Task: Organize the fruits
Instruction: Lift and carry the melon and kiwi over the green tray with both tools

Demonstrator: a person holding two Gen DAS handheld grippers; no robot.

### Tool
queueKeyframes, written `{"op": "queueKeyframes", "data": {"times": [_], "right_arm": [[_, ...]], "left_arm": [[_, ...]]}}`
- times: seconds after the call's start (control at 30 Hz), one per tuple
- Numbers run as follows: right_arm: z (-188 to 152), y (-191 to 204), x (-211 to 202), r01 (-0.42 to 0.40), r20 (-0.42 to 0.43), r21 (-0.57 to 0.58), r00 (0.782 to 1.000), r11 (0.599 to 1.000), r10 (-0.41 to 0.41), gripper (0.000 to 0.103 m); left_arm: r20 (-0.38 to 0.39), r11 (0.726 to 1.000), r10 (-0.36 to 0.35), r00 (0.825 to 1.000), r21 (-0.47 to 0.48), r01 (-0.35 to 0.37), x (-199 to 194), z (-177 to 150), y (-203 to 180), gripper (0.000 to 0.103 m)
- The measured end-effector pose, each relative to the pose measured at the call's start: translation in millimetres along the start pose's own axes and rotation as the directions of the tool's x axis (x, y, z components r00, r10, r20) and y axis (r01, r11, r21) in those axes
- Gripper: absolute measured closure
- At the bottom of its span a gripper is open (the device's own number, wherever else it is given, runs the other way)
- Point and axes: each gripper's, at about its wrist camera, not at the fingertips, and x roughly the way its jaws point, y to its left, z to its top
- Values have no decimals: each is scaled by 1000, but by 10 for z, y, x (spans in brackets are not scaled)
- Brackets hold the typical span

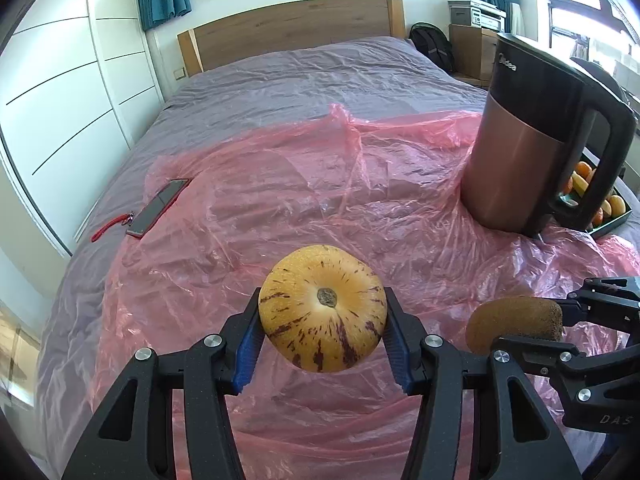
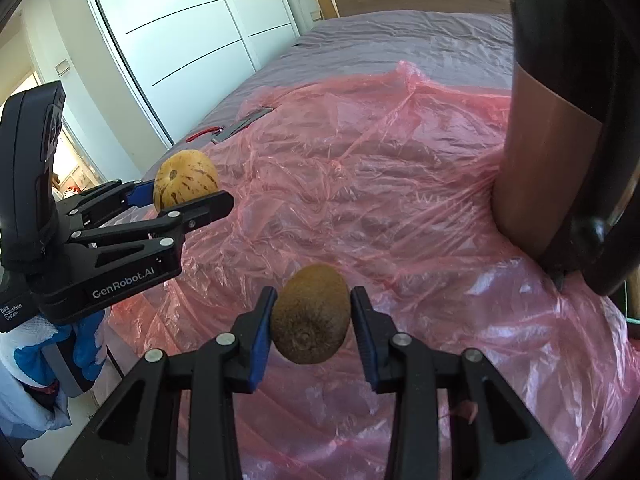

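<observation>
My left gripper [image 1: 322, 314] is shut on a yellow pepino melon [image 1: 322, 307] with purple streaks and holds it above the pink plastic sheet [image 1: 280, 200]. My right gripper [image 2: 312, 314] is shut on a brown kiwi [image 2: 310, 314] and also holds it above the sheet. In the left wrist view the kiwi [image 1: 516, 324] and right gripper [image 1: 560, 320] sit at the lower right. In the right wrist view the melon [image 2: 185, 179] and left gripper [image 2: 188, 196] are at the left. A dark tray of oranges and yellow fruit [image 1: 592, 196] lies behind the kettle.
A copper and black kettle [image 1: 532, 144] stands on the sheet at the right, close in the right wrist view [image 2: 560, 140]. A phone [image 1: 158, 208] with a red strap lies at the bed's left side. White wardrobe doors [image 1: 60, 100] line the left.
</observation>
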Motion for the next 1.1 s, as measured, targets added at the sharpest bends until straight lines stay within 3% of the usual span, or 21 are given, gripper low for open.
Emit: {"op": "queueKeyframes", "data": {"times": [0.33, 0.67, 0.87, 1.1], "right_arm": [[-349, -222, -593, 25, 26, 49, 999, 999, -26, 56], [-573, -783, -1325, 93, 112, 139, 988, 986, -109, 56], [-666, -1371, -1814, 154, 179, 217, 965, 964, -194, 56], [-583, -2110, -2174, 228, 243, 282, 923, 932, -300, 56]], "left_arm": [[3, 995, -91, 996, 43, 91, -382, -30, -567, 55], [-12, 968, -223, 975, 115, 223, -705, 49, -1413, 55], [-15, 940, -285, 958, 189, 282, -798, 217, -1989, 55], [-10, 903, -358, 934, 251, 349, -720, 572, -2718, 55]]}}
